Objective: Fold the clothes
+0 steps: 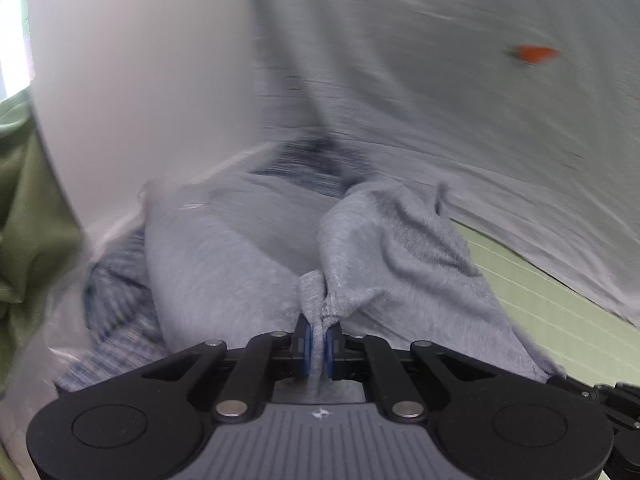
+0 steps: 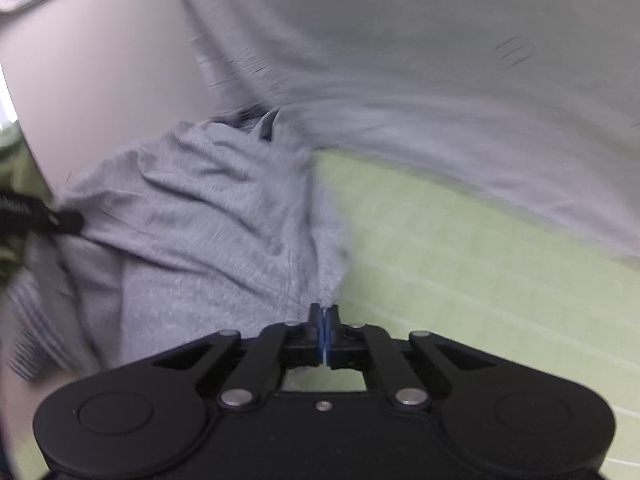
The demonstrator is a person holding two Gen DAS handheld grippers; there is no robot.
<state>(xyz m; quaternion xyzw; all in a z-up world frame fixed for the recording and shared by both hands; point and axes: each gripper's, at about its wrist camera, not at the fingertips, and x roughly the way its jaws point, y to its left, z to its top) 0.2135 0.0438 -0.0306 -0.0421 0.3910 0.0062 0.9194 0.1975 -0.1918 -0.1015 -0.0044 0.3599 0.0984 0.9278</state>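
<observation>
A grey knit garment [image 1: 392, 240] is bunched in front of my left gripper [image 1: 319, 340], which is shut on a pinched fold of it between blue pads. In the right wrist view the same grey garment [image 2: 192, 216] hangs to the left, and my right gripper [image 2: 324, 328] is shut on its edge. The left gripper's fingertips [image 2: 60, 220] show at the garment's far left edge. The cloth is lifted above a green gridded mat [image 2: 460, 248]. The scene is motion-blurred.
A large pale grey sheet [image 1: 460, 92] with an orange mark [image 1: 534, 54] fills the background. A blue striped cloth [image 1: 116, 304] lies under the garment. An olive green cloth [image 1: 28, 208] is at the far left. The green mat [image 1: 560, 300] shows at right.
</observation>
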